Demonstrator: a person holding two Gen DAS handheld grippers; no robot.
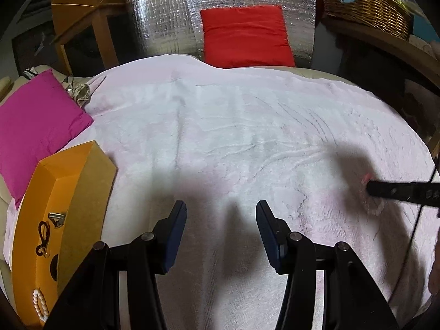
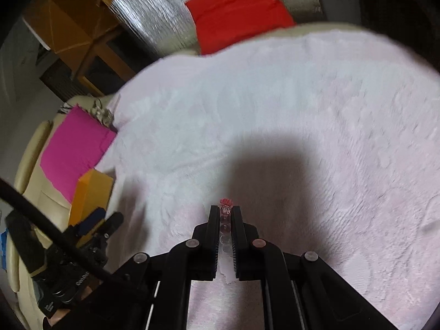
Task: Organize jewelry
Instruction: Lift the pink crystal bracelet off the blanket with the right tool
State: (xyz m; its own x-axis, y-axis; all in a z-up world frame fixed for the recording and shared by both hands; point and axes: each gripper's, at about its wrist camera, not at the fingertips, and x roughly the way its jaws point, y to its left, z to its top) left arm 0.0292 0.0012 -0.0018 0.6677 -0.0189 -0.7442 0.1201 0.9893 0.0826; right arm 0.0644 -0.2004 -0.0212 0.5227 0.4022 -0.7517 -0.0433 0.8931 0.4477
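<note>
My right gripper [image 2: 225, 209] is shut on a clear bead bracelet [image 2: 225, 229] with a red charm at its tip, held just above the pale pink blanket [image 2: 275, 110]. In the left wrist view the right gripper [image 1: 370, 187] comes in from the right edge, with the bracelet [image 1: 371, 203] hanging blurred below it. My left gripper [image 1: 221, 209] is open and empty over the blanket. An orange jewelry box [image 1: 63, 192] lies open at the left. It holds a dark looped piece [image 1: 44, 238], a metal clip [image 1: 56, 218] and a pale bead bracelet [image 1: 40, 304].
A magenta cushion [image 1: 35, 126] lies behind the box and a red cushion [image 1: 244, 35] at the blanket's far edge. A silver foil sheet [image 1: 165, 13] stands behind. A wicker basket [image 1: 365, 5] is at the far right, a wooden table [image 1: 82, 13] at the far left.
</note>
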